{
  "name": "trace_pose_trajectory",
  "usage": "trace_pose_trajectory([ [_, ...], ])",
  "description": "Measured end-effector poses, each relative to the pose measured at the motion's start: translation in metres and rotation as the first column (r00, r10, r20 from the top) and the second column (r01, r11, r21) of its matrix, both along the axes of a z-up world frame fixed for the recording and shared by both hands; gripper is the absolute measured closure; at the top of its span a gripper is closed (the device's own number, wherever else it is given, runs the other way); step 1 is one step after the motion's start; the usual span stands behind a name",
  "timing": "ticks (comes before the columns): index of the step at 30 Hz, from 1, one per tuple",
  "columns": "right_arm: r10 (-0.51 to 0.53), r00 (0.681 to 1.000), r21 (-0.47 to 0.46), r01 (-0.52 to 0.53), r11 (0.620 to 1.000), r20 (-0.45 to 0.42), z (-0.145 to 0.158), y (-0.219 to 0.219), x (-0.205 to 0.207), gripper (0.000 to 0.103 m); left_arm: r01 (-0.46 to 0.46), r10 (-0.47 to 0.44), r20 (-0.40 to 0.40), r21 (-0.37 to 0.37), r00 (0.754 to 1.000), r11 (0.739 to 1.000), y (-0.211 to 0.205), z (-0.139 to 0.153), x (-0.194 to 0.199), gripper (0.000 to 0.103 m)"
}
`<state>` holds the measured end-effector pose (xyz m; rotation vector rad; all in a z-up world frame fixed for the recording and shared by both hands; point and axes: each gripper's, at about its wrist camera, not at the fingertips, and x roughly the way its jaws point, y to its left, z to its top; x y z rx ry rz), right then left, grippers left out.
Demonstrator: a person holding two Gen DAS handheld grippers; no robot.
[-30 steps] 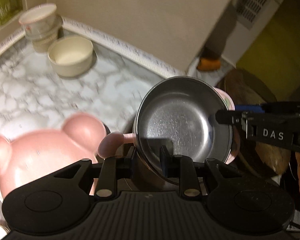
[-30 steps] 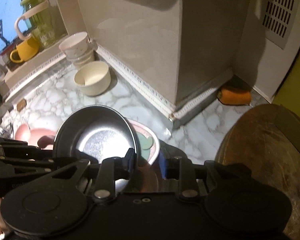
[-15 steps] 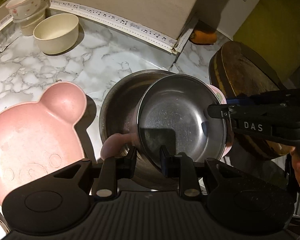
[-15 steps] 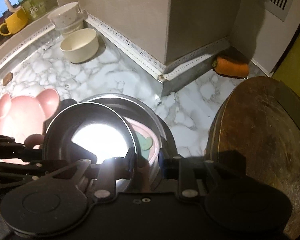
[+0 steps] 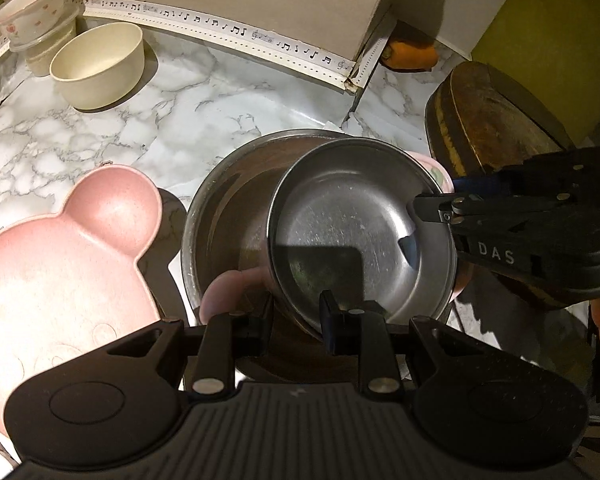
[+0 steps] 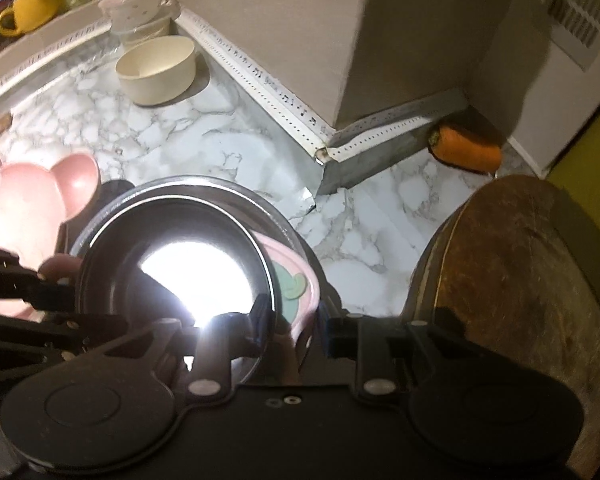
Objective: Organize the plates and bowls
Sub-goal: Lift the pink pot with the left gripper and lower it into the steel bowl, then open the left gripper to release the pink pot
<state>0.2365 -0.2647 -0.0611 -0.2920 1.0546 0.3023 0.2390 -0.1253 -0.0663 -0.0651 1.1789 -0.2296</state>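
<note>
Both grippers, left gripper (image 5: 296, 316) and right gripper (image 6: 294, 326), clamp a shiny steel bowl (image 5: 360, 236) stacked on a pink plate (image 6: 296, 284), over a larger steel basin (image 5: 228, 216); only the right view shows the yellow mug (image 6: 28, 10).

We count two steel bowls: a smaller steel bowl (image 5: 364, 232) tilted over a larger steel bowl (image 5: 236, 208) near the middle of the table (image 5: 188, 120). We see two pink dishes, one bear-shaped pink plate (image 5: 60, 264) toward the table's left edge and one pink dish with a green patch (image 6: 296, 284) under the smaller steel bowl. One cream bowl (image 5: 98, 66) stands near the back edge, beside one stack of pale bowls (image 5: 32, 24) in the back corner whose number we cannot tell. One carrot (image 5: 410, 54), one round wooden board (image 5: 492, 120), one yellow mug (image 6: 28, 10).
</note>
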Motion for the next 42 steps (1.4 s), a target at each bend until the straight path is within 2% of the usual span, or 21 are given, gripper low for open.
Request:
trace_pose_trajectory([
  [9, 0.054, 0.999, -0.028, -0.054, 0.998, -0.007, -0.005, 0.003, 0.000, 0.073, 0.003, -0.004, -0.026, -0.027, 1.000, 1.000, 0.006, 0.000, 0.006, 0.080],
  [17, 0.086, 0.996, 0.012, -0.086, 0.996, -0.008, -0.003, -0.003, 0.001, 0.063, -0.001, -0.001, -0.041, -0.048, 0.999, 0.999, 0.011, 0.005, 0.009, 0.075],
  [20, 0.100, 0.995, 0.032, -0.100, 0.995, -0.007, -0.002, -0.005, 0.002, 0.060, 0.003, -0.005, -0.050, -0.051, 0.999, 0.999, 0.012, 0.007, 0.008, 0.068],
  [21, 0.104, 0.995, 0.040, -0.104, 0.994, -0.009, -0.001, -0.006, 0.002, 0.060, 0.005, -0.008, -0.051, -0.052, 0.999, 0.999, 0.012, 0.007, 0.007, 0.060],
  [22, 0.108, 0.994, 0.052, -0.108, 0.993, -0.009, 0.000, -0.008, 0.003, 0.058, 0.008, -0.011, -0.051, -0.060, 0.999, 0.998, 0.013, 0.009, 0.006, 0.055],
  [23, 0.112, 0.994, 0.061, -0.111, 0.992, -0.009, 0.001, -0.009, 0.003, 0.057, 0.013, -0.016, -0.047, -0.081, 0.999, 0.997, 0.014, 0.011, 0.004, 0.047],
  [24, 0.116, 0.993, 0.073, -0.115, 0.991, -0.009, 0.003, -0.011, 0.003, 0.057, 0.014, -0.018, -0.041, -0.096, 0.999, 0.995, 0.015, 0.013, 0.002, 0.043],
  [30, 0.170, 0.985, 0.139, -0.167, 0.976, -0.010, 0.013, -0.015, 0.003, 0.049, -0.005, 0.006, 0.008, -0.106, 1.000, 0.994, 0.017, 0.031, -0.005, 0.040],
  [35, 0.208, 0.978, 0.183, -0.206, 0.961, 0.004, 0.023, -0.010, 0.004, 0.038, -0.036, 0.043, 0.065, -0.109, 0.997, 0.993, 0.027, 0.048, -0.006, 0.036],
  [42, 0.180, 0.983, 0.200, -0.182, 0.963, 0.030, 0.036, 0.009, 0.018, 0.036, -0.025, 0.038, 0.138, -0.094, 0.990, 0.995, 0.055, 0.063, 0.013, 0.032],
])
